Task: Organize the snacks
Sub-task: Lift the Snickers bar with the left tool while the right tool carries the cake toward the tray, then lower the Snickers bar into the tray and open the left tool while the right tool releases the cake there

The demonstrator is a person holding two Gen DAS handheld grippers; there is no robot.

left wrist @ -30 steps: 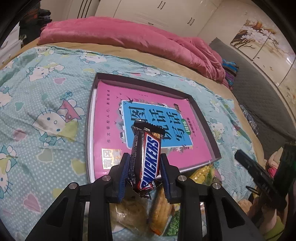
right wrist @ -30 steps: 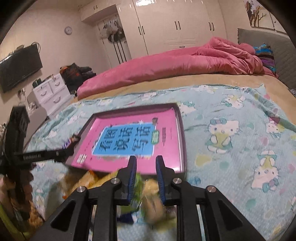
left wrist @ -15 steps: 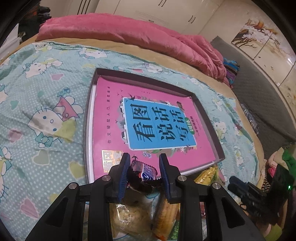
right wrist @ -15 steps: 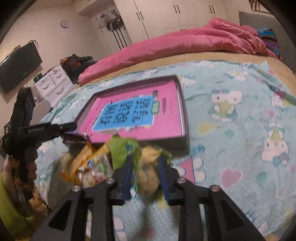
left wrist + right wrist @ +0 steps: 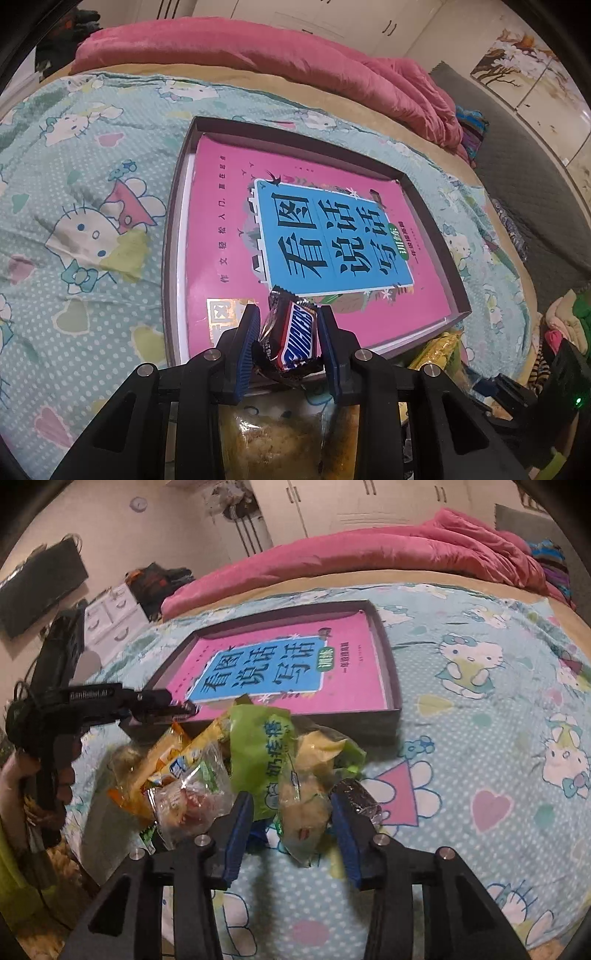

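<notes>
Left wrist view: left tool point(image 5: 289, 339) clamped on a chocolate bar point(image 5: 294, 334), brown wrapper with blue-and-white lettering, tilted, over the near edge of a dark tray point(image 5: 170, 236) holding a pink book point(image 5: 314, 236) on the bed.

Right wrist view: right tool point(image 5: 293, 821), jaws just opened from closed, part-spread around a clear packet of pale snack point(image 5: 301, 821); whether the pads press it, cannot tell. Green bag point(image 5: 258, 753) and orange packets point(image 5: 162, 764) heaped beside, near the tray point(image 5: 389, 686).
</notes>
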